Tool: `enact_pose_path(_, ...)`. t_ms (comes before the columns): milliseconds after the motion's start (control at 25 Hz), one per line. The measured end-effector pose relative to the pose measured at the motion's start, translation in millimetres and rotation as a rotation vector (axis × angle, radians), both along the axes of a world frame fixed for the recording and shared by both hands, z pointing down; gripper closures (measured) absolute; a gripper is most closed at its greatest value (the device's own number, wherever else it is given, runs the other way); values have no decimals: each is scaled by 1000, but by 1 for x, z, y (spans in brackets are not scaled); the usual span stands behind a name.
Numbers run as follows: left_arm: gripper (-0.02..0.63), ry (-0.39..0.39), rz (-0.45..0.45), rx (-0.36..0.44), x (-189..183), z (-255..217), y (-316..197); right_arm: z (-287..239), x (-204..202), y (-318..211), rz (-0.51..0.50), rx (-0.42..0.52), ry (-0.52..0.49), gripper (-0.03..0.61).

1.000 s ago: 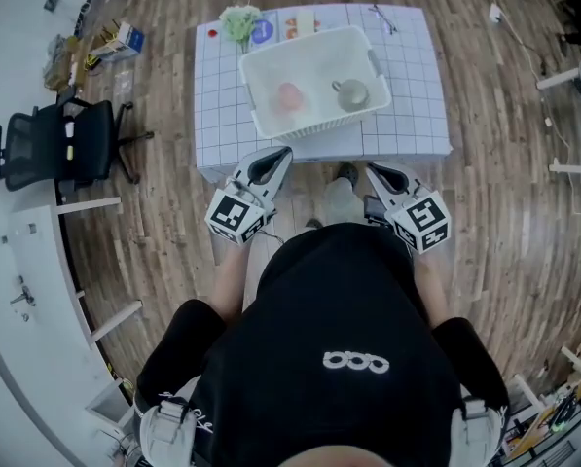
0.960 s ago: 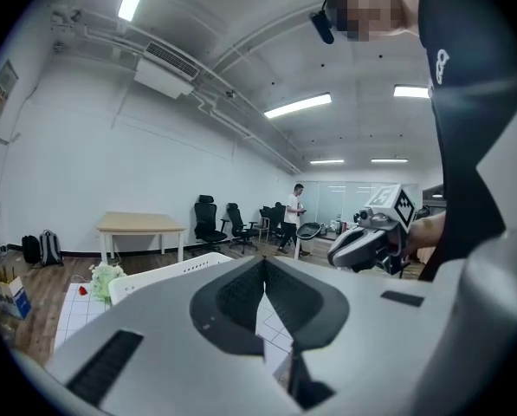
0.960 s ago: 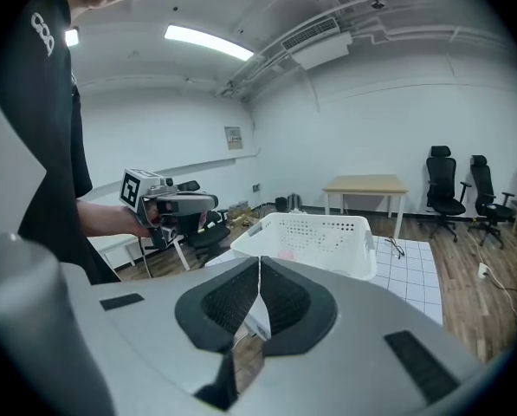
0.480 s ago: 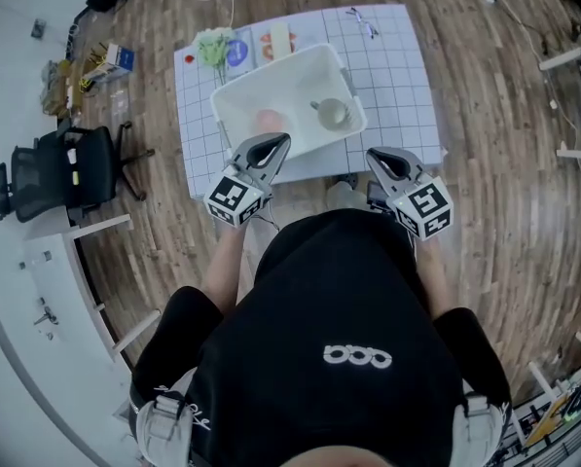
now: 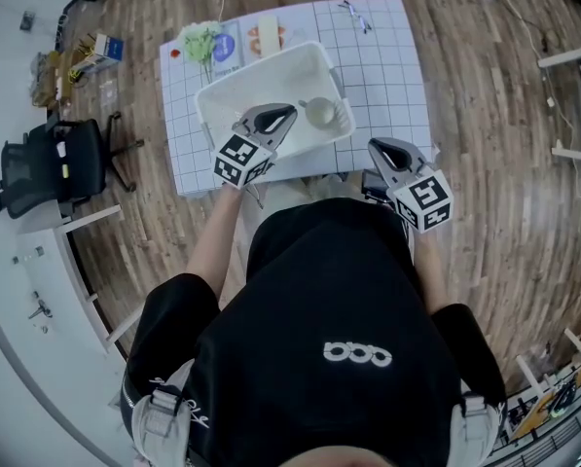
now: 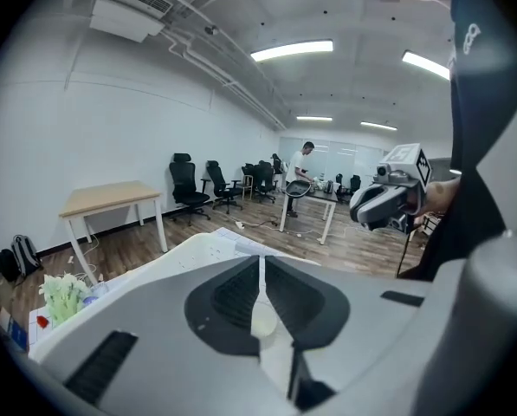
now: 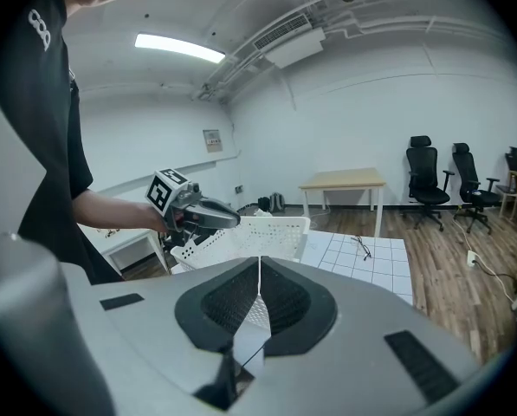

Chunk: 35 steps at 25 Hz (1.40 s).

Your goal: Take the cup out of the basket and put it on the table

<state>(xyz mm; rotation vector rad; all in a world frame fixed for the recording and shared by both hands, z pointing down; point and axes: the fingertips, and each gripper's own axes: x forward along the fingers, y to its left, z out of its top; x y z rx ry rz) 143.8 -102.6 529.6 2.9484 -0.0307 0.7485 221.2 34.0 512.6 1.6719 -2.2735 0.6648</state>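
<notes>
A white slotted basket [image 5: 234, 95] stands on the grid-patterned table [image 5: 387, 66]. The pale cup [image 5: 320, 113] lies inside it toward the right wall. My left gripper [image 5: 290, 112] hangs over the basket's near half, just left of the cup, with its jaws shut and nothing between them. My right gripper [image 5: 374, 145] is shut too and empty, over the table's near edge to the right of the basket. In the right gripper view the left gripper [image 7: 202, 211] shows above the basket [image 7: 271, 232]. The left gripper view shows the right gripper [image 6: 386, 201] out to the side.
A green bundle [image 5: 199, 39], a blue round item [image 5: 224, 47] and a card [image 5: 262, 35] lie behind the basket. Glasses [image 5: 359, 19] rest at the table's far right. A black office chair [image 5: 58, 159] and floor clutter [image 5: 81, 54] are to the left.
Both grippers have moved forward toward the table. The left one went from in front of the table to over the basket beside the cup; the right one reached the table's near edge.
</notes>
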Motion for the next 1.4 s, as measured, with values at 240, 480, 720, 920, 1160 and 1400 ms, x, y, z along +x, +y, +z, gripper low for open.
enact_pose_path(240,601,-85,61,3,29,39,-22,3,17,-10,70,-1,11,554)
enact_pose_path(480,601,-144,102,-46,38,65,-21,2,30,-13,145,-6,2,554)
enact_pose_path(720,590,-239,126,-75,44,107,-23,9,33,-22,152,-22,-2,554)
enact_pose_path(920,509,-325,139,-80,54,149,-25,20,31,-30,139,-42,-4,554)
enact_pose_path(1160,494,-438,157,-33,63,187,-29,32,25,-34,129,-71,-9,554)
enact_pose_path(1400,503,-543,198,22,68,212,-29,40,23,-32,118,-95,-2,554)
